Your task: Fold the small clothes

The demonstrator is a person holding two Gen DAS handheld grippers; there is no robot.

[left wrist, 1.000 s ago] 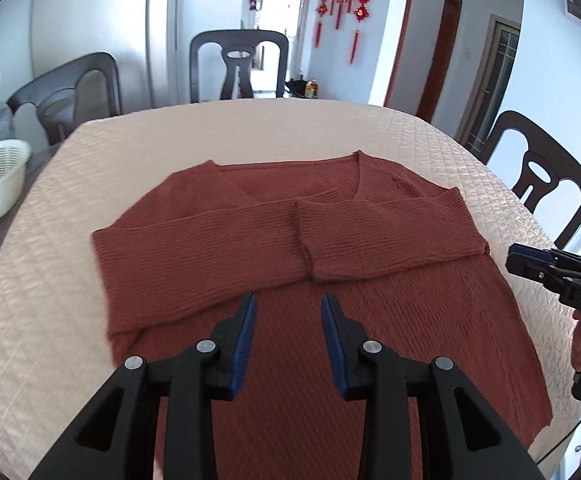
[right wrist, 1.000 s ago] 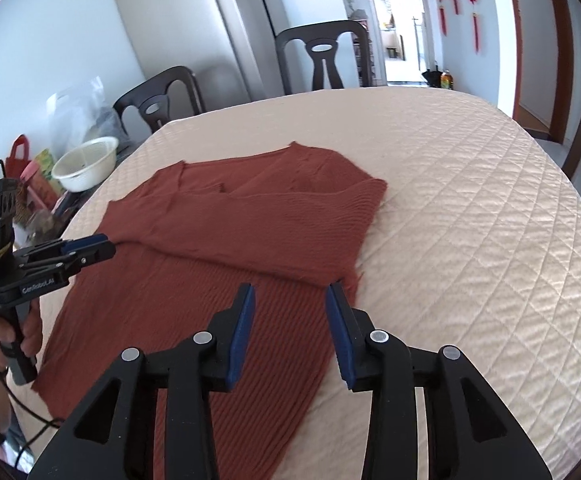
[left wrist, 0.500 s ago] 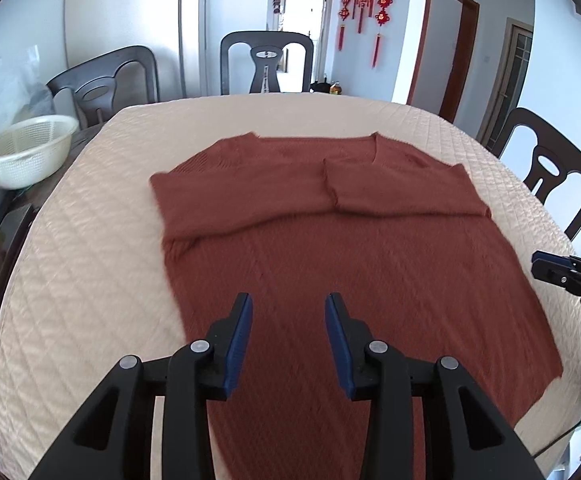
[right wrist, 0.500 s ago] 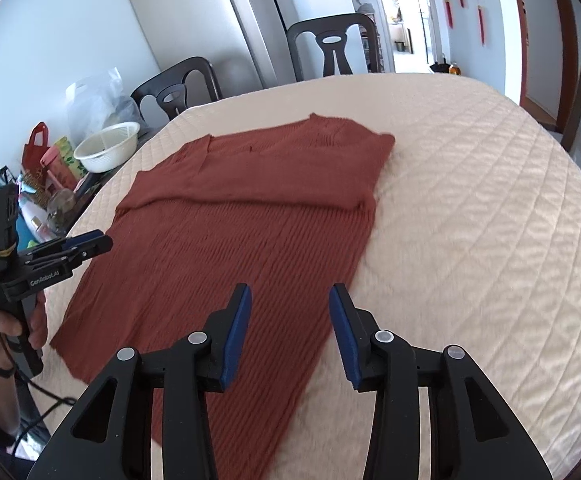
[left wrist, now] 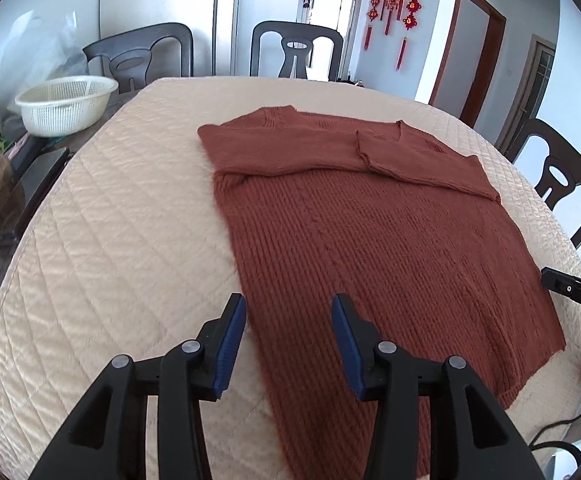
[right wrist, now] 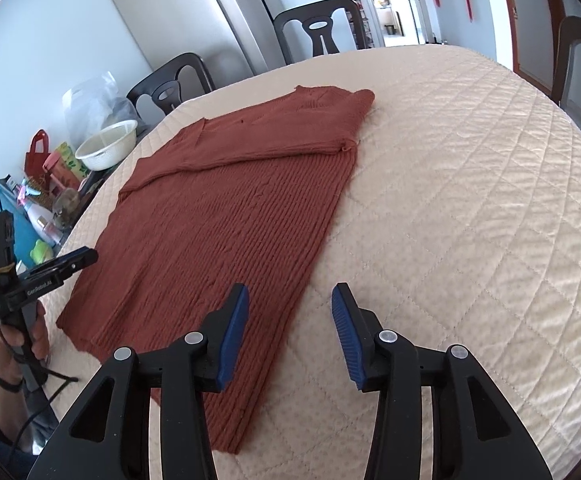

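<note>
Lying flat on the quilted table (left wrist: 102,264), the sweater (left wrist: 374,240) had both sleeves folded across its chest. The left gripper (left wrist: 288,340) hung over its left edge and the right gripper (right wrist: 290,330) over its right edge. Both jaws had just been opening, spread, pinching nothing.

Both views are brightly daylit from the doorway (left wrist: 332,20); edges are bent and vignetted by fisheye, and focus is sharp.
</note>
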